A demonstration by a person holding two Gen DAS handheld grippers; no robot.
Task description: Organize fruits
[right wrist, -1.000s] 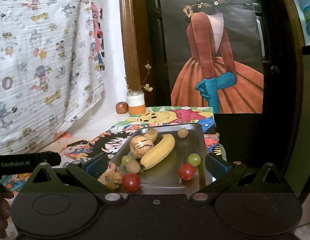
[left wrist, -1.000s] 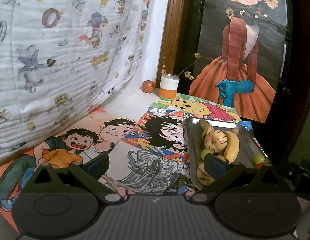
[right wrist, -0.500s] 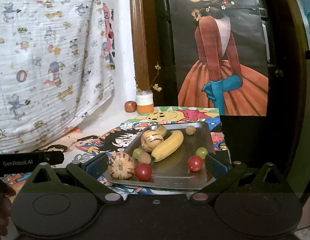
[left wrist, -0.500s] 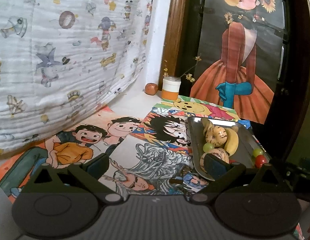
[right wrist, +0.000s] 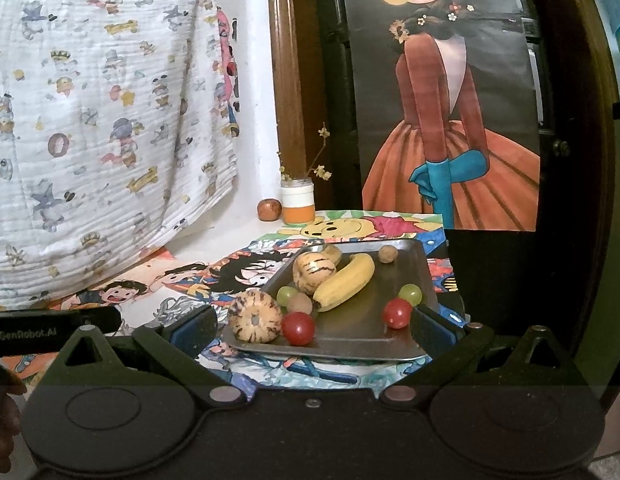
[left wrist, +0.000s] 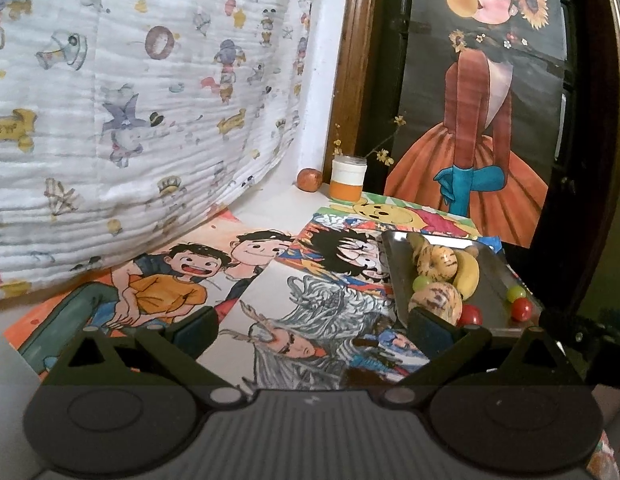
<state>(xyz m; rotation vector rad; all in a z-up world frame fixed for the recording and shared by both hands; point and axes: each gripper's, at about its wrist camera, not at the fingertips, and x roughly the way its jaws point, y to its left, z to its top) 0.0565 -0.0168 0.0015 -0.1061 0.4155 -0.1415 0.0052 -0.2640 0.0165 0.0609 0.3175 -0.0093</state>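
A metal tray (right wrist: 414, 276) lies on the cartoon-print table cover and holds a banana (right wrist: 344, 281), two striped yellow melons (right wrist: 255, 316) (right wrist: 312, 271), two red tomatoes (right wrist: 298, 328) (right wrist: 397, 313), green grapes (right wrist: 410, 293) and a small brown fruit (right wrist: 388, 254). My right gripper (right wrist: 312, 330) is open and empty, just short of the tray's near edge. My left gripper (left wrist: 312, 330) is open and empty, above the cover to the left of the tray (left wrist: 494, 276). The near melon (left wrist: 434, 302) sits by its right finger.
A white-and-orange jar with dry twigs (right wrist: 297, 202) and a brown round fruit (right wrist: 269, 209) stand at the back by the wooden door frame. A printed cloth (left wrist: 130, 100) hangs on the left. A girl poster (right wrist: 442, 120) stands behind the table.
Both grippers have pulled back and risen a little; the tray and fruit now sit further from the fingers. Jaws stay open. No fruit has moved.
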